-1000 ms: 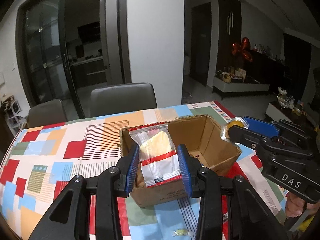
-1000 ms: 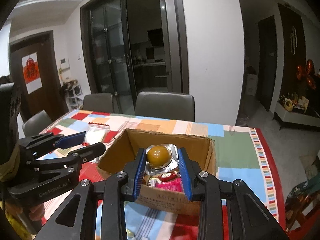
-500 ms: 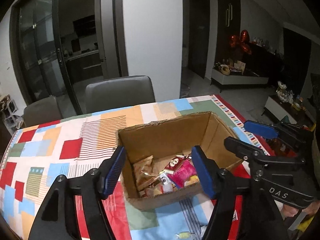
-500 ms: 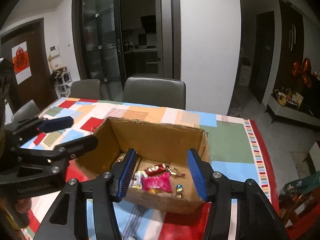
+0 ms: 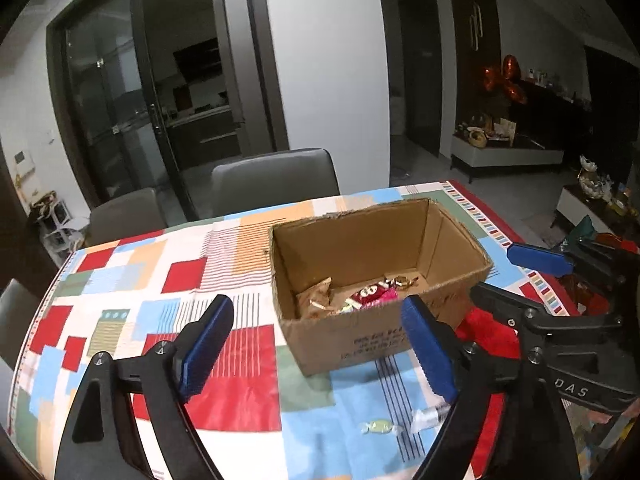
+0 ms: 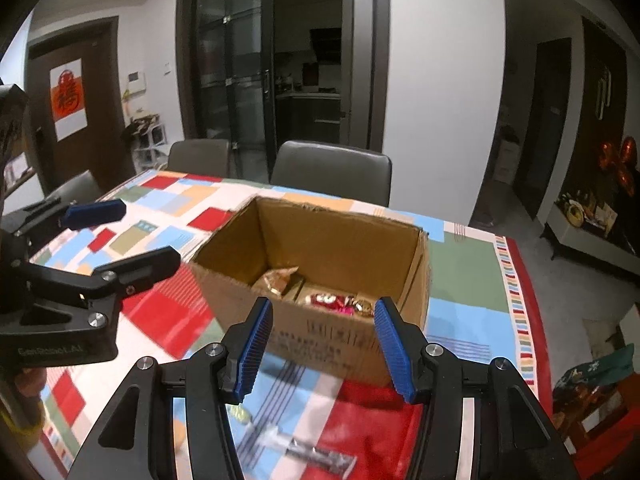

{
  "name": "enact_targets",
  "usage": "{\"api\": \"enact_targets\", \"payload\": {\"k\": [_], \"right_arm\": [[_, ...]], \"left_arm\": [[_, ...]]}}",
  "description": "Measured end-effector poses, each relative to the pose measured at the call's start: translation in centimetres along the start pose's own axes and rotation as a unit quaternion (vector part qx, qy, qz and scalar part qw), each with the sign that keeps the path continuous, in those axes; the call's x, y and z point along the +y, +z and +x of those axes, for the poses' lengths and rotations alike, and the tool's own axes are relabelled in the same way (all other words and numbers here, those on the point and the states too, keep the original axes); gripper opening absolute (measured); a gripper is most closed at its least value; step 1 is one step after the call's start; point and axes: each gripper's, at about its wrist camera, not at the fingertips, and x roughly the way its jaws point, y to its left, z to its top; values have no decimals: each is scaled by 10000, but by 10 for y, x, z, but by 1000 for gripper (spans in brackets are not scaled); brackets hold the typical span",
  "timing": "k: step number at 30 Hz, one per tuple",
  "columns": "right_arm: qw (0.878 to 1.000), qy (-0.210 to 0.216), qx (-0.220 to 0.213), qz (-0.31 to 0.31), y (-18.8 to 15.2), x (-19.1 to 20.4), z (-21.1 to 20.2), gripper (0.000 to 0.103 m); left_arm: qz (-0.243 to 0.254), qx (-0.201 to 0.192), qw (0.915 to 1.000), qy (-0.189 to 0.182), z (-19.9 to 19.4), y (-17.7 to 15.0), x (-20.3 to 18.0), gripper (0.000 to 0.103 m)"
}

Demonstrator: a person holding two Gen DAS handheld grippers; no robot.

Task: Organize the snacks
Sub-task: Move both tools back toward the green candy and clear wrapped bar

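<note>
An open cardboard box (image 5: 356, 332) (image 6: 332, 336) stands on the patchwork tablecloth with several wrapped snacks (image 5: 368, 294) (image 6: 332, 300) lying in its bottom. My left gripper (image 5: 320, 348) hangs before the box's near left corner, its jaws opening wide with nothing between them. My right gripper (image 6: 324, 348) faces the box's near wall, open and empty; it also shows in the left wrist view (image 5: 516, 276). A small wrapped candy (image 5: 378, 426) lies on the cloth in front of the box. A clear-wrapped snack (image 6: 316, 454) lies blurred under my right gripper.
Grey chairs (image 5: 276, 176) (image 6: 332, 170) stand at the table's far side. The table's right edge (image 6: 532, 304) drops to a floor with bags (image 6: 596, 376). Glass doors and a white pillar are behind.
Both grippers let go of their snacks, a clear cake packet and a round foil-packed one, which dropped into the box. Both jaws spread, and both grippers drew back from the box.
</note>
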Motion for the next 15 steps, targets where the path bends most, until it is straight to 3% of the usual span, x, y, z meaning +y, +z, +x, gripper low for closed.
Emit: {"api": "enact_targets", "payload": {"k": [15], "right_arm": [[9923,179,929,-799,-51,19,6,54]], "left_arm": [[-354,655,9972,15,-7,-67,-10,87]]}}
